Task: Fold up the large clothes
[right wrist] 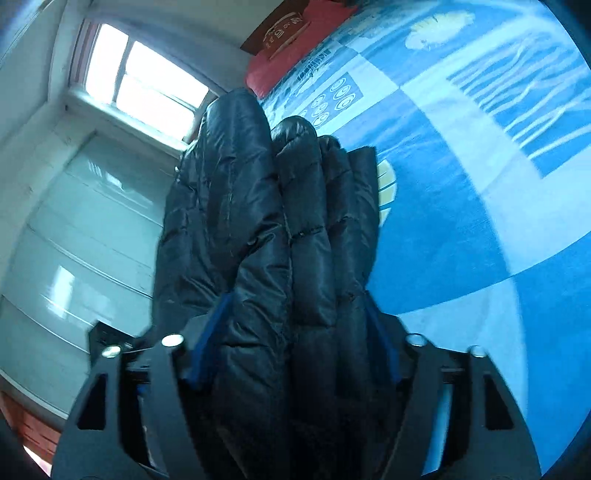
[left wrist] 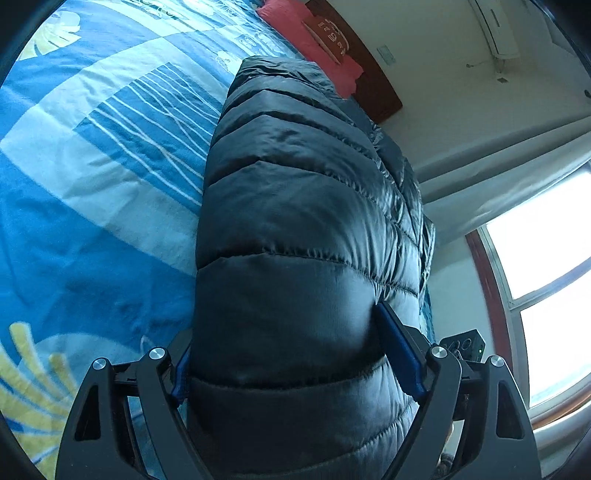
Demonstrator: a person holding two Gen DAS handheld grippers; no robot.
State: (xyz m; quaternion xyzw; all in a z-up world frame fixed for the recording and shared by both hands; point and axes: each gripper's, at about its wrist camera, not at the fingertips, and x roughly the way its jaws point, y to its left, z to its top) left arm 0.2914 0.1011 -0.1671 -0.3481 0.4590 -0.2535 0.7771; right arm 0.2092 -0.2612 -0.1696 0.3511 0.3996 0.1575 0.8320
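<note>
Both wrist cams close behind claws, facing jacket (left wrist: 303, 229); share bedspread (left wrist: 92, 166).

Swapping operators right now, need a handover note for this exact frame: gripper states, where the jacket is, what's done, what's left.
Left hand-held gripper: shut on the black puffer jacket, a thick quilted bundle between its blue pads.
Right hand-held gripper: shut on the same jacket, several layers bunched between its pads.
Jacket: held by both grippers over the blue patterned bedspread; red pillow at the headboard end.
Done: jacket gathered into layers, both grips set.
Left: probably lay it on the bedspread, flatten, finish the fold and release. How tidy the fold is can't be judged from here.
</note>
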